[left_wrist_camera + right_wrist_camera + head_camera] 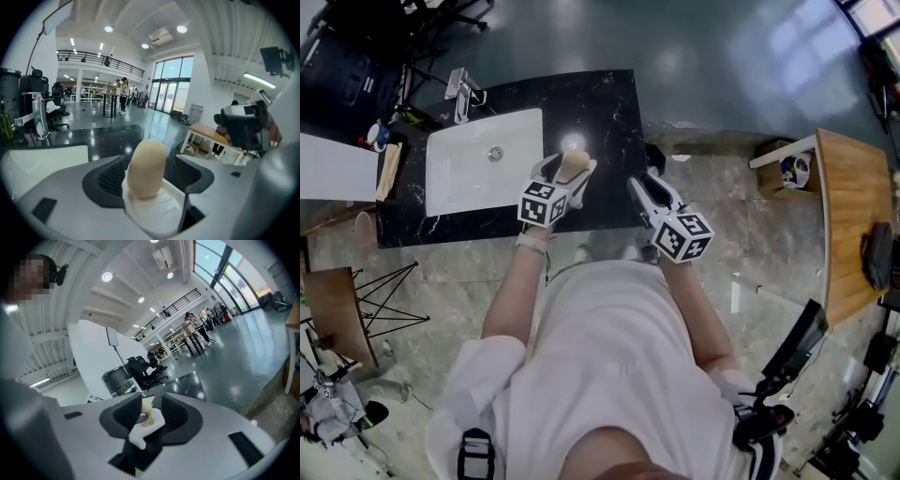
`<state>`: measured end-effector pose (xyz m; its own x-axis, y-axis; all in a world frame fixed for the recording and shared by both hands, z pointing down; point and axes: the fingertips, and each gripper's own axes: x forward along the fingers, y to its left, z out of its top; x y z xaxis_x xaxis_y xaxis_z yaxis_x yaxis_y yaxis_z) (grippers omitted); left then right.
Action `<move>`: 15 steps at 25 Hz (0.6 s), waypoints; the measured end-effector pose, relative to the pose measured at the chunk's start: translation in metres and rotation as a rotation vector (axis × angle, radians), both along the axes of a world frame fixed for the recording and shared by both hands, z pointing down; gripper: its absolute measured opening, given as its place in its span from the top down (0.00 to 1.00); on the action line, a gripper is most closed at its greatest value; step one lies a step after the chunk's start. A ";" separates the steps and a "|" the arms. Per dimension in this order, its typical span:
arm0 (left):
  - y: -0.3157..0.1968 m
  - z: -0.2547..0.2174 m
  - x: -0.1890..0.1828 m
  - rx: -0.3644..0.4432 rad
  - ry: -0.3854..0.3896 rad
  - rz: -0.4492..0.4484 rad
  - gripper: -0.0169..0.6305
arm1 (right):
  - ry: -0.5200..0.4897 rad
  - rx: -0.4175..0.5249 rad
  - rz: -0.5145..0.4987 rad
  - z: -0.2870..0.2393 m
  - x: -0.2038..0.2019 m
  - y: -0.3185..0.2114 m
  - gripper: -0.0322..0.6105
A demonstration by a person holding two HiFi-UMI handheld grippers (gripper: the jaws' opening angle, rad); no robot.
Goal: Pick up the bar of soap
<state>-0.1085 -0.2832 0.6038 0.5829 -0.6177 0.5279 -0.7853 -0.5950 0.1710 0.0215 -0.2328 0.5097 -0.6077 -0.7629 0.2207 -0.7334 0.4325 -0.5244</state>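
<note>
Person in white shirt (600, 375) is working at black marble countertop (600, 103) in grey-floored hall; left gripper (569, 162), jaws wide apart, is straddling bar of soap (574, 167) nr front edge, rt of sink (469, 178); right gripper (637, 184), jaws together, is hovering at rt edge.

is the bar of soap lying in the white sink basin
No, the bar of soap is beside the sink basin, over the black counter, between the left gripper's open jaws.

Open lab hall: mezzanine (101, 58), glass front (171, 84), office chairs (143, 367) (1 freestanding sink counter (609, 112)).
</note>
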 end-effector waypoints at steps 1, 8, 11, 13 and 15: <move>-0.001 0.004 0.002 0.000 -0.025 0.010 0.49 | 0.000 -0.001 0.002 0.001 0.001 -0.001 0.73; -0.005 0.026 0.008 -0.039 -0.143 0.063 0.48 | 0.003 -0.011 0.001 0.007 0.000 -0.005 0.73; -0.004 0.035 0.008 -0.075 -0.154 0.070 0.48 | 0.002 -0.015 0.002 0.008 -0.001 -0.007 0.73; -0.005 0.036 0.007 -0.092 -0.135 0.056 0.48 | 0.001 -0.016 0.001 0.008 -0.002 -0.008 0.73; -0.006 0.035 0.006 -0.096 -0.125 0.048 0.48 | 0.001 -0.018 0.000 0.008 -0.003 -0.009 0.73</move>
<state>-0.1030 -0.2893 0.6392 0.5362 -0.5340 0.6537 -0.7753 -0.6178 0.1312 0.0187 -0.2414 0.5175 -0.6074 -0.7590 0.2347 -0.7338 0.4228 -0.5317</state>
